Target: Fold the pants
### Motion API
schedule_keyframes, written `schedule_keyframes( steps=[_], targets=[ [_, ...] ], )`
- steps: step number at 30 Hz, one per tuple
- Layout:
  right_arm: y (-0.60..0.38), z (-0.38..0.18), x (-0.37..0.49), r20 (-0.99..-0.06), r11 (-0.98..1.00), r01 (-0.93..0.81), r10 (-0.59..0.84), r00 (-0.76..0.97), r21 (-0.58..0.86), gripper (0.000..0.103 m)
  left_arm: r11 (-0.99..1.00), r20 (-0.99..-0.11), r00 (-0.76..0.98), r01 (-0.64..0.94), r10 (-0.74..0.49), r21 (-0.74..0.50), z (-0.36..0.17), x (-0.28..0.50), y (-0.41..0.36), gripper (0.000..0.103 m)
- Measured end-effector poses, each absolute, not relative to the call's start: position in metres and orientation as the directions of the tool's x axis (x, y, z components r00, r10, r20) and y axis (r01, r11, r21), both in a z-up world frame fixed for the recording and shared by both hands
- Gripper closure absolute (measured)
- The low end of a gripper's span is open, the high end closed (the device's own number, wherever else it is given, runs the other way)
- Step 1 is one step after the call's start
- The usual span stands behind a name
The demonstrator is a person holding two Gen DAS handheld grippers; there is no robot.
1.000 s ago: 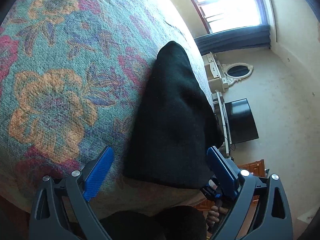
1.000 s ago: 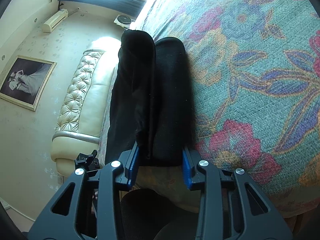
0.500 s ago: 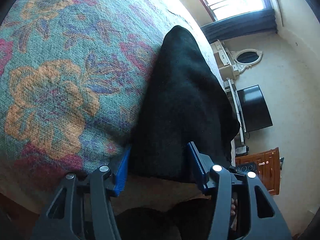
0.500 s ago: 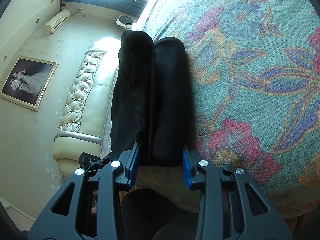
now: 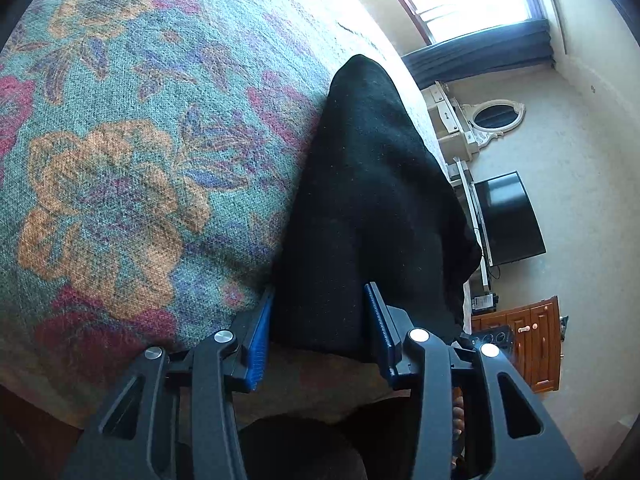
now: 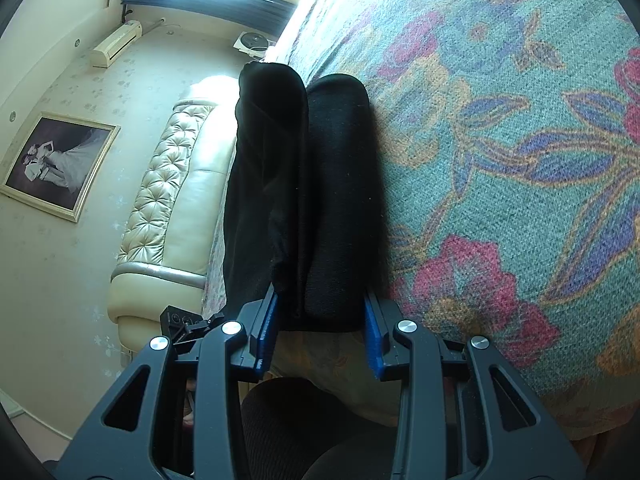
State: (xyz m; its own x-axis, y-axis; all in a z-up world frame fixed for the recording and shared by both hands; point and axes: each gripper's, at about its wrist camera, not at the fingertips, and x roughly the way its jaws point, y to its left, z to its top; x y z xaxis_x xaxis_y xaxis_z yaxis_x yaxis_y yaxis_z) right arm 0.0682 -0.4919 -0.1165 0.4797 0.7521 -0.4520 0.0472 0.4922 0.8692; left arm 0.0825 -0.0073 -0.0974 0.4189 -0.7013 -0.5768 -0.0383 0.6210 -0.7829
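Observation:
Black pants (image 5: 372,184) lie folded lengthwise on a floral bedspread (image 5: 140,160), running away from me along the bed's edge. My left gripper (image 5: 320,328) has its jaws closing on the near end of the pants, and the blue pads touch the cloth on both sides. In the right wrist view the pants (image 6: 320,184) show as two long rolls side by side. My right gripper (image 6: 320,324) is shut on their near end, with the cloth filling the gap between its pads.
The bedspread (image 6: 500,160) stretches wide beside the pants. Past the bed's edge stand a dark television (image 5: 508,220), a wooden cabinet (image 5: 532,344) and an oval mirror (image 5: 494,114). A padded cream headboard (image 6: 168,200) and a framed picture (image 6: 60,164) show on the other side.
The left gripper's jaws have come together from wide apart onto the near end of the pants. The right gripper has kept its hold and place.

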Motion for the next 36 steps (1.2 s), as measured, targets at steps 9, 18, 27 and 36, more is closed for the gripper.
schedule_keyframes(
  steps=[9,18,27,36],
  targets=[
    [-0.504,-0.113,0.066,-0.451,0.493,0.033,0.764,0.462,0.87,0.05,0.68,-0.624,0.423,-0.026,-0.657,-0.733,-0.083,0.086,-0.008,0.05],
    [-0.53,-0.089,0.09,-0.483,0.555,0.016,0.707,0.517,0.831,0.011,0.747,-0.573,0.607,0.053,-0.551,-0.663,-0.055,0.092,0.028,0.017],
    [-0.521,-0.1,0.157,-0.459,0.521,0.013,0.74,0.492,0.854,0.008,0.712,-0.58,0.505,0.103,-0.639,-0.694,-0.087,0.166,0.015,0.017],
    [-0.519,-0.107,0.207,-0.351,0.403,-0.015,0.814,0.463,0.915,0.004,0.686,-0.564,0.446,0.178,-0.695,-0.705,-0.092,0.224,-0.014,0.017]
  ],
)
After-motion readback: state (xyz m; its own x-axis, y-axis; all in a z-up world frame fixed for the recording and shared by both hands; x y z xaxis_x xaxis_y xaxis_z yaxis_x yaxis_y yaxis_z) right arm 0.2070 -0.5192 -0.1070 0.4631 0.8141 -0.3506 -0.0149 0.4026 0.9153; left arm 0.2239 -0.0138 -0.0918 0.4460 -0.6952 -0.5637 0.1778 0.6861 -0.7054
